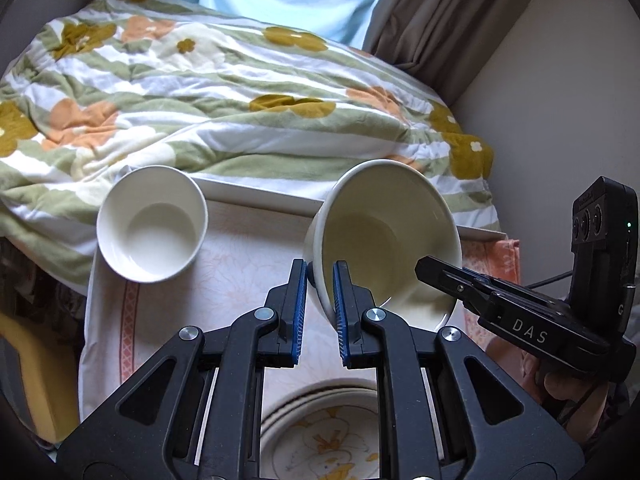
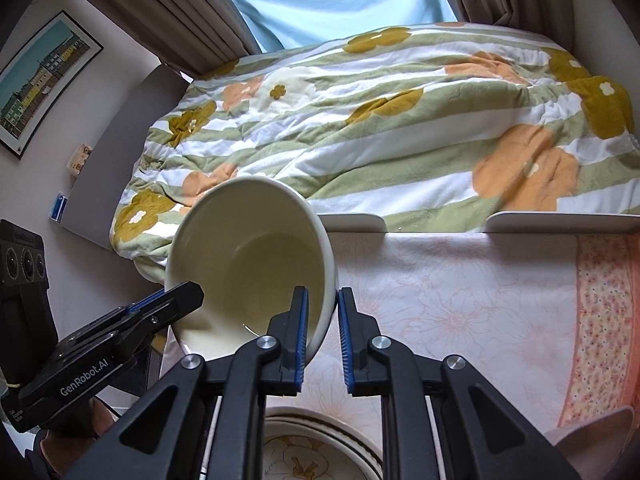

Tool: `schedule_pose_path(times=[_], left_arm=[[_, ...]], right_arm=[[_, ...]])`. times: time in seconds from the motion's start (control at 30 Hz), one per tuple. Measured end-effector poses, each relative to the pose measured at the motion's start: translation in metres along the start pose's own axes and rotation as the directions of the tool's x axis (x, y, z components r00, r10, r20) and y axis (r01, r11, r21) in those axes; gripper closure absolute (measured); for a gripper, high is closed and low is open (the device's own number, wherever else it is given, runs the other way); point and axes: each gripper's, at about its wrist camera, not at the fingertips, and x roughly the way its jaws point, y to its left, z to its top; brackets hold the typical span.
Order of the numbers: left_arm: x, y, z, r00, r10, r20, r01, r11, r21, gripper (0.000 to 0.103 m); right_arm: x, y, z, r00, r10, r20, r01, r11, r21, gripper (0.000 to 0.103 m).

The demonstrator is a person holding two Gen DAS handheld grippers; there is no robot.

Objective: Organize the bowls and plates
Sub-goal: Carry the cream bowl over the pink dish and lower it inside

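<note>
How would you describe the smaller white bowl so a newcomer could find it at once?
Start at the cloth-covered table beside the flowered bedspread. The smaller white bowl sits at its far left corner, untouched, whereas the larger cream bowl is tilted and gripped at the rim.

Small bowl left of tilted bowl – both over table; plates nearer, seemingly stacked.

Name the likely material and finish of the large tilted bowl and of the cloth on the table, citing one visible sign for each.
Large bowl: probably glazed ceramic; smooth cream surface, thick rim, soft sheen. Table cloth: seemingly woven or printed fabric, matte; faint floral pattern, no glare, though plastic-coated cloth cannot be excluded.
</note>
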Motion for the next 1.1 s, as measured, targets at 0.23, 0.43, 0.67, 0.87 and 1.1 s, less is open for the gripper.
schedule_pose_path(times=[0.23,0.43,0.67,0.87,1.1], left_arm=[[-0.035,-0.082,-0.041,0.999,-0.023,0.031,0.021,0.999,0.045,0.092],[-0.031,-0.158,-0.09,0.998,-0.055,-0.004,0.055,0.995,0.088,0.092],[0.002,-0.221,-0.142,0.993,-0.062,-0.098,0.074,0.99,0.124,0.092],[0.047,-0.244,-0.171,0.976,-0.001,-0.217,0.042,0.981,0.188,0.092],[0.093,-0.258,-0.182,0.948,0.099,-0.301,0.002,0.948,0.319,0.092]], right_arm=[[-0.084,-0.027,-0.035,0.996,-0.009,0.094,0.009,1.0,-0.006,0.089],[-0.138,-0.079,-0.073,0.993,-0.051,0.103,0.049,0.999,0.017,0.089],[-0.17,-0.144,-0.118,0.991,-0.11,0.075,0.106,0.993,0.056,0.089],[-0.161,-0.183,-0.147,0.986,-0.164,0.014,0.162,0.983,0.092,0.089],[-0.133,-0.207,-0.166,0.978,-0.198,-0.062,0.205,0.969,0.139,0.089]])
